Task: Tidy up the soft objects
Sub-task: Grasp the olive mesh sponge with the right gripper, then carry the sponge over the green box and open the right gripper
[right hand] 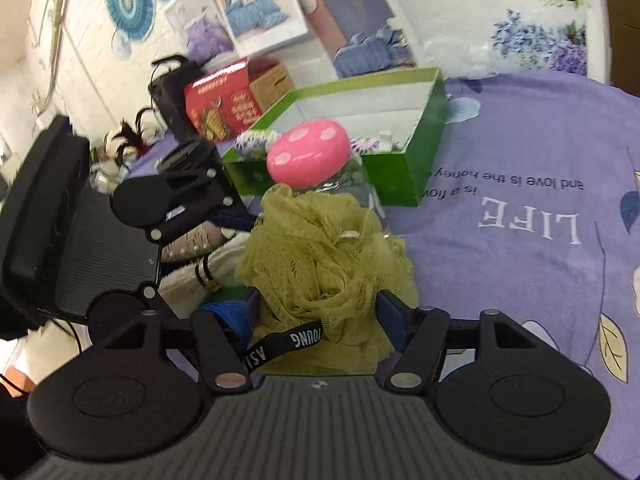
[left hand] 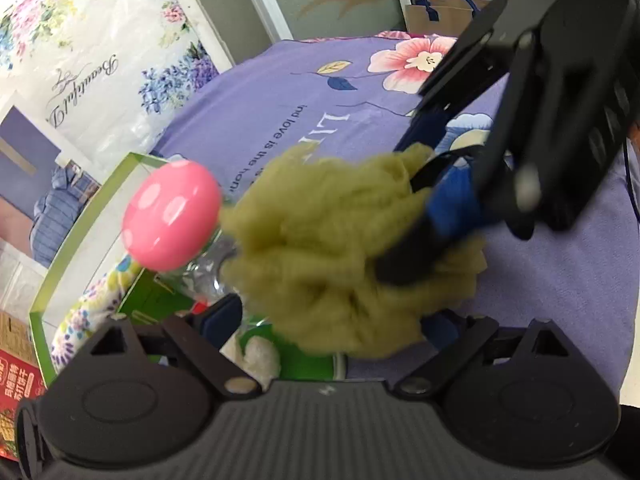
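a: what's on the far left, seen from the right wrist?
b: the left gripper (right hand: 236, 260), lying on its side with its jaws spread. a lacy cream thing (right hand: 192, 244) and a white cloth (right hand: 188, 284) show in the gap, but i can't tell if either touches the pads. nothing looks pinched.
a: and behind it?
b: a red carton (right hand: 220, 108), then an open green box (right hand: 420, 160) on the purple sheet (right hand: 520, 280). from the left wrist, a flowered cloth (left hand: 92, 304) lies inside that box.
a: the pink thing?
b: the spotted pink cap (right hand: 308, 156) of a clear bottle standing in front of the box.
a: where's the sponge?
b: the olive mesh sponge (right hand: 320, 264) sits just in front of the bottle, touching it, right in the middle. its black strap (right hand: 296, 340) hangs down at the near side.
a: who has it?
b: it fills the space between the blue pads of the right gripper (right hand: 320, 312), which stand wide. it brushes both pads, but whether they squeeze it or only flank it, i can't tell.
a: further right?
b: only the sheet, with white lettering and printed leaves.
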The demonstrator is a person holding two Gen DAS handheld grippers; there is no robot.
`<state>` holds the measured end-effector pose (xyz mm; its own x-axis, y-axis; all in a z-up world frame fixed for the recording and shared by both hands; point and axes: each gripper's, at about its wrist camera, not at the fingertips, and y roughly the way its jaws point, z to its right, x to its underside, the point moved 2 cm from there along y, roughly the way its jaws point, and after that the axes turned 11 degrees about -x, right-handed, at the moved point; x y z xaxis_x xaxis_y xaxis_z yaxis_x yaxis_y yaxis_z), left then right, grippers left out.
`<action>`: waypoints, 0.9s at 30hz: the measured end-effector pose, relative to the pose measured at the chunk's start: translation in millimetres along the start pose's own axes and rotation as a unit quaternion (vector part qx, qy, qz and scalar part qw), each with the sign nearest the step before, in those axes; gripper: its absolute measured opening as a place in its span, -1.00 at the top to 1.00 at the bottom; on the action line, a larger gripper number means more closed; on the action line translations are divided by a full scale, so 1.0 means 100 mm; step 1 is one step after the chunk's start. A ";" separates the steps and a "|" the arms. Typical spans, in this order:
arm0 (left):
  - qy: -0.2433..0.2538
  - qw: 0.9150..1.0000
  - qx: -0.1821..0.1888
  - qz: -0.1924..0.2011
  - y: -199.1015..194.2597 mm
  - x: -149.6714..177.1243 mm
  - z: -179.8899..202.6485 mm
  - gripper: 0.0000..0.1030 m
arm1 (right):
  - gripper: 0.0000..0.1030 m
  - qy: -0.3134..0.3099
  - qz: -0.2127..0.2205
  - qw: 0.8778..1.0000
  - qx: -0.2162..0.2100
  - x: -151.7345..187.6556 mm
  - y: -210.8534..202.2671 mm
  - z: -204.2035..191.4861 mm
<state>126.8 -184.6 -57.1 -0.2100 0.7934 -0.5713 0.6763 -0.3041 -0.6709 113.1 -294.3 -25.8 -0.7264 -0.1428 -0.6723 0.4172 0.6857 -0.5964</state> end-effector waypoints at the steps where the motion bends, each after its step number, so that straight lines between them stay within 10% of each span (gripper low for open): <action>1: 0.003 1.000 0.000 -0.002 0.02 0.00 0.02 -0.86 | -0.08 -0.014 -0.011 1.000 0.006 -0.01 0.05 -0.04; 12: 0.011 1.000 0.003 -0.001 0.06 0.06 0.12 -0.55 | -0.24 -0.113 -0.126 0.983 0.077 -0.09 0.37 -0.24; 17: -0.035 0.999 0.014 0.005 -0.09 0.07 0.08 -0.02 | 0.07 -0.117 -0.105 0.984 0.081 -0.08 0.27 -0.27; 27: -0.071 0.993 -0.035 0.084 -0.85 0.00 -0.14 0.03 | 0.25 -0.214 -0.043 0.964 0.152 -0.23 -0.23 -1.01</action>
<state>79.5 -151.6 6.9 -0.1835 0.6505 -0.7370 0.7567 -0.3851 -0.5283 64.6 -234.8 47.7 -0.5016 -0.5155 -0.6947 0.5533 0.4261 -0.7157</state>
